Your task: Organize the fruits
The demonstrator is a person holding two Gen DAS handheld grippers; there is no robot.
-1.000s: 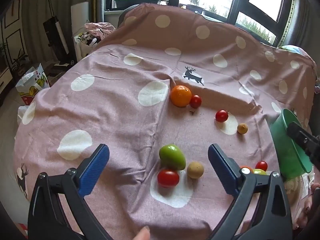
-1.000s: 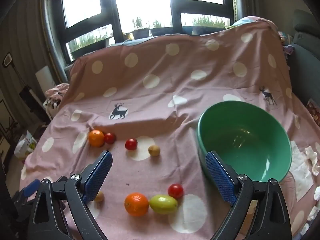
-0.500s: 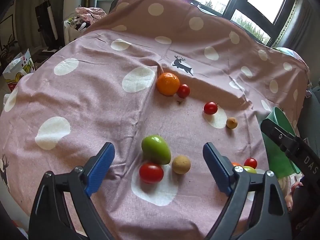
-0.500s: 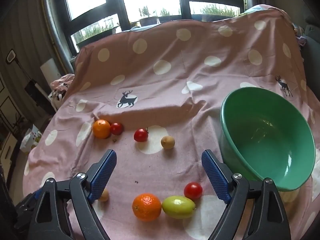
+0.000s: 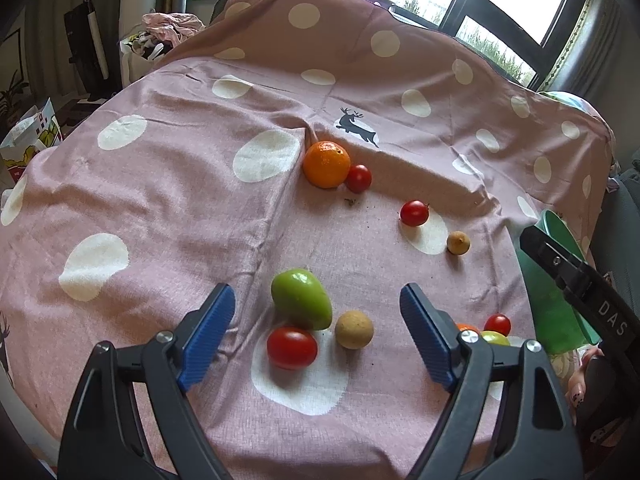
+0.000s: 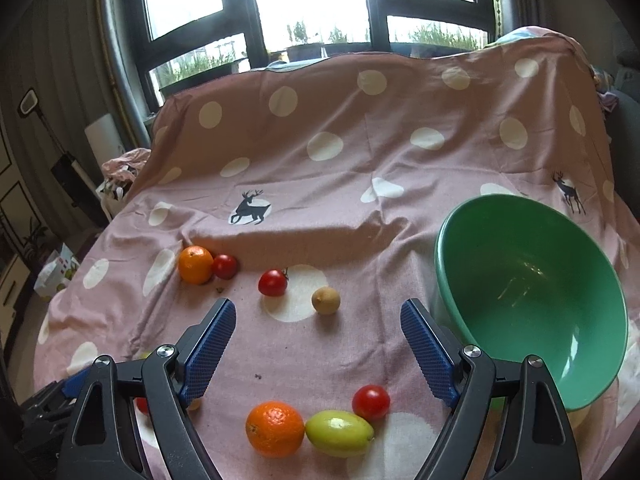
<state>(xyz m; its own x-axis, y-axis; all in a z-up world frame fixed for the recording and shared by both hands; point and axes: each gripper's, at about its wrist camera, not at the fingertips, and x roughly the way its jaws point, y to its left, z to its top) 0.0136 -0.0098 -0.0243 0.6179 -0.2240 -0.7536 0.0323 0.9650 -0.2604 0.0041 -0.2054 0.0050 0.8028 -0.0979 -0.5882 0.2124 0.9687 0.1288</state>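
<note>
My left gripper is open and empty, low over a green mango-like fruit, a red tomato and a small tan fruit that lie between its fingers. Farther off lie an orange, two red tomatoes and a tan fruit. My right gripper is open and empty above an orange, a yellow-green lemon and a tomato. The empty green bowl stands to its right.
A pink polka-dot cloth covers the table and rises over a backrest at the far side. The right gripper's body shows at the left view's right edge before the bowl. Bags and clutter lie on the floor at left.
Both grippers have moved forward and lower toward the fruits, which now look larger. The jaws stay open. No fruit has moved.
</note>
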